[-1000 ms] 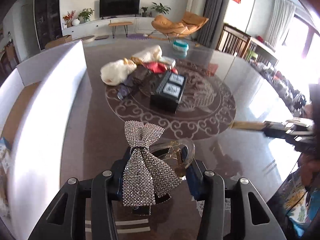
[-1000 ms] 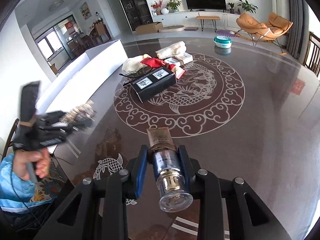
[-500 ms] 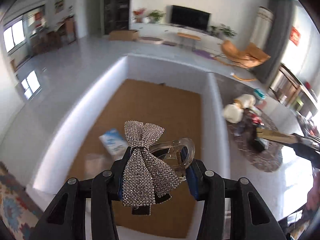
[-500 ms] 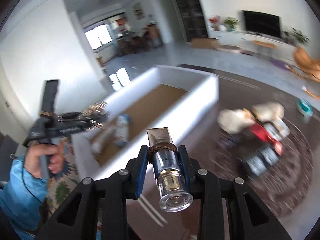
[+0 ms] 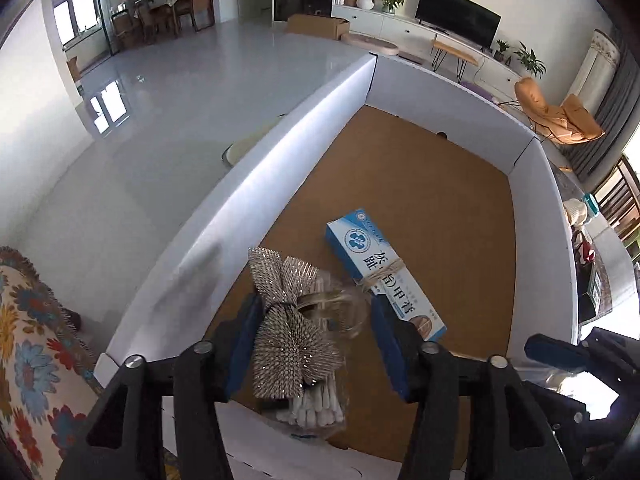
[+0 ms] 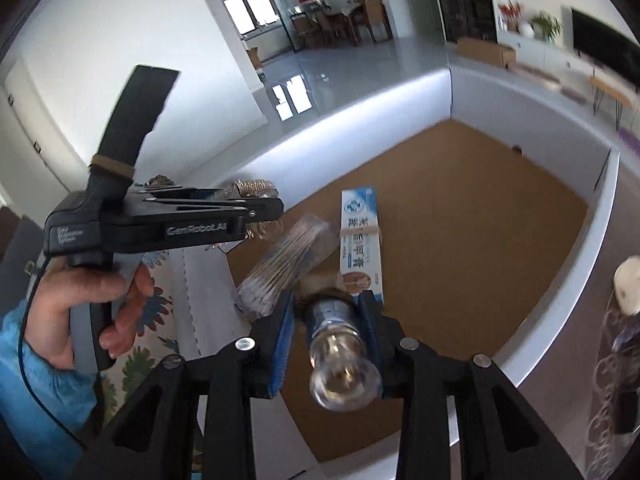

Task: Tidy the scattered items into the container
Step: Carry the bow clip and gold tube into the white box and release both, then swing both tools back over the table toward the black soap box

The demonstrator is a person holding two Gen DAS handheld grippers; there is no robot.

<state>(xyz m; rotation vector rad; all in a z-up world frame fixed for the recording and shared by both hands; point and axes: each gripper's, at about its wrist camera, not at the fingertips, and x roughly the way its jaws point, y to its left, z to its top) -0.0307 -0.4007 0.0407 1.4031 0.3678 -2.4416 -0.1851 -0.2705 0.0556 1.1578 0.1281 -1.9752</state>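
A white-walled box (image 5: pixel 248 184) with a brown cardboard floor lies under both grippers. My left gripper (image 5: pixel 316 340) hangs over its near corner with its jaws opening. The sparkly bow hair clip (image 5: pixel 280 332) sits blurred and loose between them, clear of the right pad. In the right wrist view my right gripper (image 6: pixel 328 320) is also opening. The clear capped bottle (image 6: pixel 340 360) still lies between its pads, with a gap on the left side. A blue and white carton (image 5: pixel 384 268) and a pack of cotton swabs (image 5: pixel 316 404) lie in the box.
A person's hand (image 6: pixel 80 300) in a blue sleeve holds the left gripper (image 6: pixel 260 212) beside the box wall (image 6: pixel 360 120). A flowered rug (image 5: pixel 32 340) lies left of the box. More items (image 5: pixel 580 220) sit on the dark table to the right.
Both grippers swung from the dark table to above the box. Their jaws have widened, so the hair clip and the bottle now sit loose between the pads.
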